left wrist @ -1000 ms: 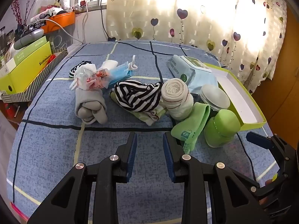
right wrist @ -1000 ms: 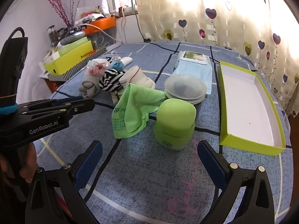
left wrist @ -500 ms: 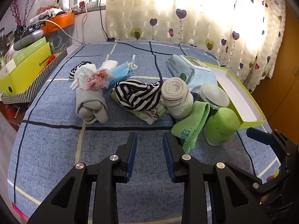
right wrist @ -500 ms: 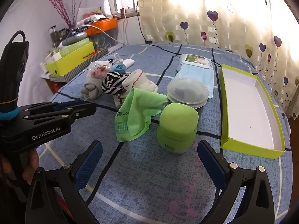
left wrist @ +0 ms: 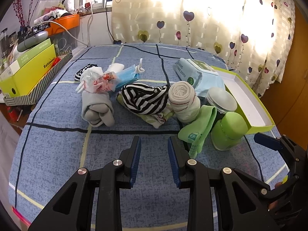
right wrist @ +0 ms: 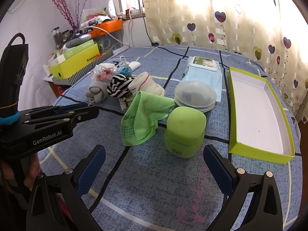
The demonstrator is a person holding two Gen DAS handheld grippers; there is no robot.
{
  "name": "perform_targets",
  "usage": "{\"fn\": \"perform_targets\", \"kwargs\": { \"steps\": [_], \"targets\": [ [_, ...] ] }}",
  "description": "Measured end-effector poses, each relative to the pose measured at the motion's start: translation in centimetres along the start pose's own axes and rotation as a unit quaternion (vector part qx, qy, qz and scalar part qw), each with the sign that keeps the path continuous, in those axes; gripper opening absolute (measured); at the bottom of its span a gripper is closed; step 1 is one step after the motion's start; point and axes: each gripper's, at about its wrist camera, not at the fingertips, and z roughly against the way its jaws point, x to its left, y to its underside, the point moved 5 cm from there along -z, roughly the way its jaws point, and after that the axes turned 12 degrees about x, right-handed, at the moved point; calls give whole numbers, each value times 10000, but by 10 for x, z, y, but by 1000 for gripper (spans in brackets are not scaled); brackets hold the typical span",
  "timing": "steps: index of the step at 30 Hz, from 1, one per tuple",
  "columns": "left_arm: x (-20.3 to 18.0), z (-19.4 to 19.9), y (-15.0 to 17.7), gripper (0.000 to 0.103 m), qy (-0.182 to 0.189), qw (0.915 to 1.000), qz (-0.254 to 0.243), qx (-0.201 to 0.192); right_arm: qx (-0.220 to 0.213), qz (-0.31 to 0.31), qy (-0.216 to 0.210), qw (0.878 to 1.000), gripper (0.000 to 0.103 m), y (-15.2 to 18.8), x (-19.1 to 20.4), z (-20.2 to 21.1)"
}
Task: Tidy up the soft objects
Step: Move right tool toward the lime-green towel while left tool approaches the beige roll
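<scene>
Soft items lie bunched on the blue checked bedspread point(left wrist: 57, 154): a grey sock bundle point(left wrist: 96, 109), a black-and-white striped cloth point(left wrist: 144, 100), a cream rolled sock point(left wrist: 182, 100) and a green cloth point(left wrist: 200, 129) point(right wrist: 142, 119). My left gripper point(left wrist: 154, 144) hovers just short of the striped cloth, open with a narrow gap and nothing between its pads. My right gripper point(right wrist: 155, 154) stands wide open, with the green jar point(right wrist: 184, 132) just beyond its fingertips. An open box with a lime-green rim point(right wrist: 259, 150) lies at the right.
A clear lidded tub point(right wrist: 194, 96) and a pack of wipes point(right wrist: 204, 65) lie behind the jar. A blue mask point(left wrist: 127, 75) and a crinkled plastic packet point(left wrist: 96, 80) lie further back. Yellow boxes point(left wrist: 28, 71) stand beside the bed's left edge. A curtain point(left wrist: 192, 9) hangs behind.
</scene>
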Motion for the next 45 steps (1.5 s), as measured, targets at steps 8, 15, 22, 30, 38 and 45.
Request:
{"fn": "perform_targets", "kwargs": {
  "steps": [8, 15, 22, 30, 38, 45],
  "targets": [
    [2, 0, 0, 30, -16, 10000, 19, -15, -10, 4, -44, 10000, 103, 0, 2, 0],
    [3, 1, 0, 30, -18, 10000, 20, -17, -13, 4, -47, 10000, 103, 0, 2, 0],
    [5, 1, 0, 30, -17, 10000, 33, -14, -12, 3, -47, 10000, 103, 0, 3, -1],
    [6, 1, 1, 30, -34, 10000, 37, -15, -9, 13, -51, 10000, 103, 1, 5, -2],
    [12, -2, 2, 30, 129, 9998, 147, -3, 12, 58, -64, 10000, 102, -1, 11, -6],
    [14, -3, 0, 30, 175, 9997, 149, -43, 50, 80, -88, 9999, 102, -2, 12, -9]
  ]
}}
